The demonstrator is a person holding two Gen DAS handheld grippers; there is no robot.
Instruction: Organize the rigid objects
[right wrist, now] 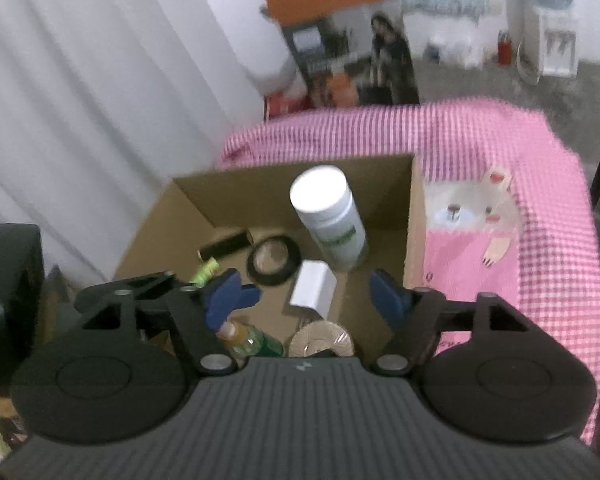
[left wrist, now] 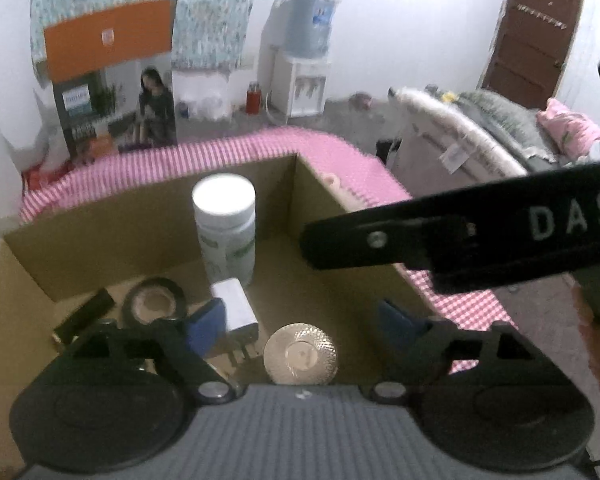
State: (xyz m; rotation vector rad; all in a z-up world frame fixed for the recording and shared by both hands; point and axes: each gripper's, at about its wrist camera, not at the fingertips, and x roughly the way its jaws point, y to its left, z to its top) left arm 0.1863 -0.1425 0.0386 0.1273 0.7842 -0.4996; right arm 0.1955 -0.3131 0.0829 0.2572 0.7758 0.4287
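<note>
An open cardboard box (left wrist: 100,240) (right wrist: 380,184) holds an upright white bottle (left wrist: 226,232) (right wrist: 332,216), a black tape roll (left wrist: 154,300) (right wrist: 274,258), a white plug adapter (left wrist: 236,308) (right wrist: 314,286), a gold patterned disc (left wrist: 300,354) (right wrist: 322,340) and a black cylinder (left wrist: 84,316) (right wrist: 224,246). A small green-tinted bottle (right wrist: 252,340) lies near the front. My left gripper (left wrist: 300,320) hangs open above the adapter and disc, gripping nothing. My right gripper (right wrist: 305,296) is also open over the box, its blue pads clear of the adapter below.
The box sits on a pink checked cloth (left wrist: 340,152) (right wrist: 500,140) with a bear print. A black bar with white letters (left wrist: 460,236) crosses over the box's right wall. Behind stand a printed carton (left wrist: 112,80), a white curtain (right wrist: 100,80) and a water dispenser (left wrist: 304,80).
</note>
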